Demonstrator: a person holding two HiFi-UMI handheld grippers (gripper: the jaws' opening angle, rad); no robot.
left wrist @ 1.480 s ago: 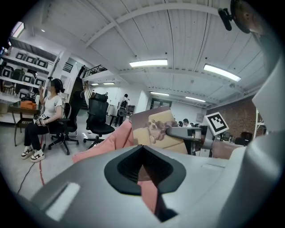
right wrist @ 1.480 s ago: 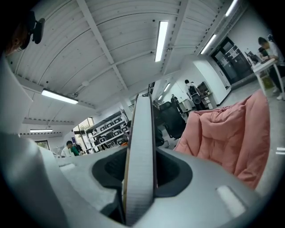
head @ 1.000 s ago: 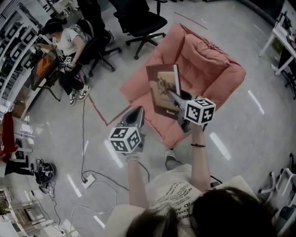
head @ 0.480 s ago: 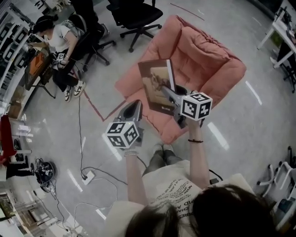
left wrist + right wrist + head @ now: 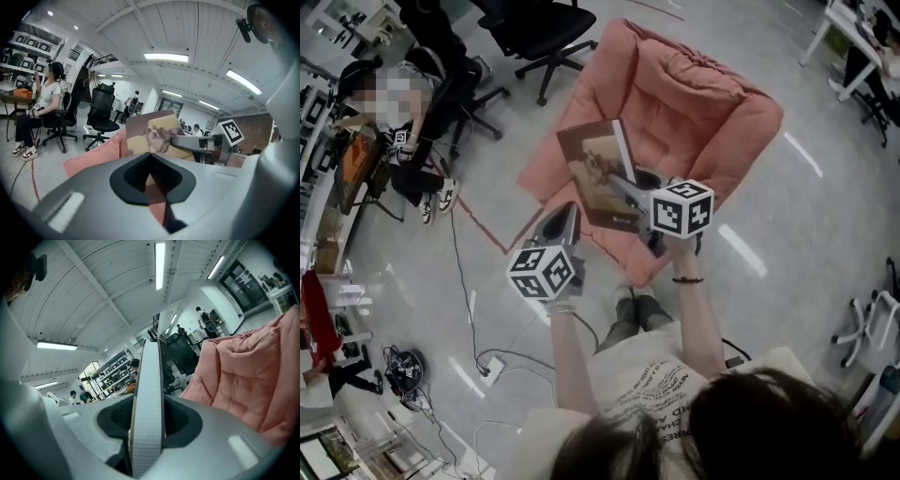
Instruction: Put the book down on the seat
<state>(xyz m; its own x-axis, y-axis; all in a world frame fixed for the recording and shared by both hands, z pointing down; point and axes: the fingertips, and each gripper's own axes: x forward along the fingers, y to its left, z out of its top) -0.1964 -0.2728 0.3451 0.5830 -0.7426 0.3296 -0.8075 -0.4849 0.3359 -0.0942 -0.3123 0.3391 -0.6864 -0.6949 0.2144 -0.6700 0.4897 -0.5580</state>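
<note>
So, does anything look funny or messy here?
Nothing is broken or spilled. The only odd bit is the brown hardcover book with a dog picture. It is up in the air on its edge, clamped in the right gripper over the pink cushioned armchair, not lying on it.

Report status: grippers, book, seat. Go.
Right gripper shut on the book, held in the air above the pink armchair. Left gripper shut, empty. Nothing seen on the seat.

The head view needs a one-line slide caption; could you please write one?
Right gripper holds the book over the pink armchair; the left gripper, shut and empty, hovers alongside.
</note>
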